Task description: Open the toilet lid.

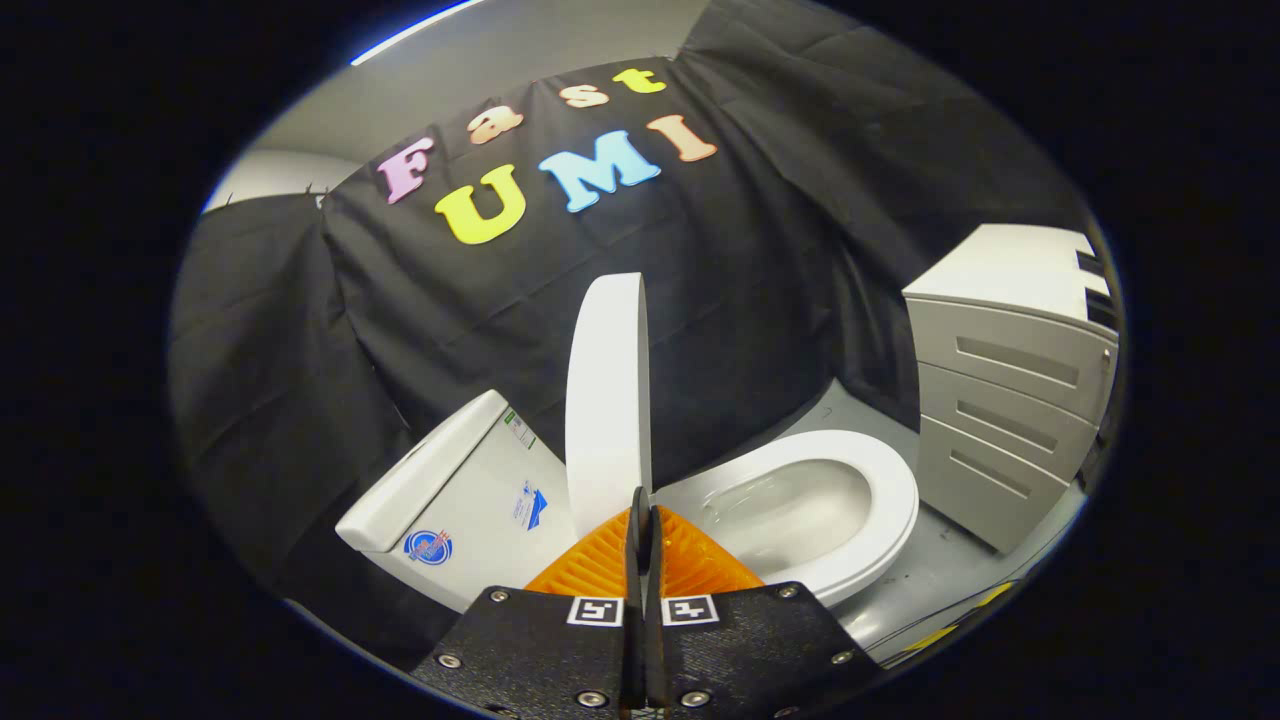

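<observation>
The tank (455, 500) is seen leftmost. The lid (607, 390) is raised upright just ahead of the tongs (641, 520), which are pressed together on nothing. The open seat (880, 510) and a cabinet (1010, 400) are seen rightward.

The gripper view looks forward and slightly down along its closed fingers (640, 530), tilted sideways, close to the raised white plastic toilet lid (607, 390).
</observation>
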Action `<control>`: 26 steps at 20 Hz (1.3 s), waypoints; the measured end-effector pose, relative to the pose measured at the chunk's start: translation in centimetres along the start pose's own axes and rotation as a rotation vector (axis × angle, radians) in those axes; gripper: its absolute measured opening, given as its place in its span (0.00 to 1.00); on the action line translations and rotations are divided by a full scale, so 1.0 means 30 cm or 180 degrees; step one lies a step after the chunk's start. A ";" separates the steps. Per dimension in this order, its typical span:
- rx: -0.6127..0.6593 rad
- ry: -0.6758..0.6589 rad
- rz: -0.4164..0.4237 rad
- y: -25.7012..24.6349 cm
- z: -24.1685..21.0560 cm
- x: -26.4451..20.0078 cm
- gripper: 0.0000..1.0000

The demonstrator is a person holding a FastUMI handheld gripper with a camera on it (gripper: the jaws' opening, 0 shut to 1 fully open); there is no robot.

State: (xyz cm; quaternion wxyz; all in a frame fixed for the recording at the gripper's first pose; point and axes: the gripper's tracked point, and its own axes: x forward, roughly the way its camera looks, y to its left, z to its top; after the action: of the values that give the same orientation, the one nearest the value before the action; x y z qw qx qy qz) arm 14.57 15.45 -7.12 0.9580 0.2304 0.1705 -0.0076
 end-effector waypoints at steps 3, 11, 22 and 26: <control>-0.0169 0.0018 0.0029 0.063 0.001 0.004 0.00; -0.0658 0.0022 0.0242 0.259 -0.037 0.003 0.00; -0.0799 0.0128 0.0545 0.439 -0.149 0.036 0.00; -0.0990 0.0138 0.0585 0.492 -0.182 0.040 0.00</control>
State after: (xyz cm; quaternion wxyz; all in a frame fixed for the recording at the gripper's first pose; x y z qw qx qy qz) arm 15.31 31.14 -5.59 0.9749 0.0942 0.1684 0.1115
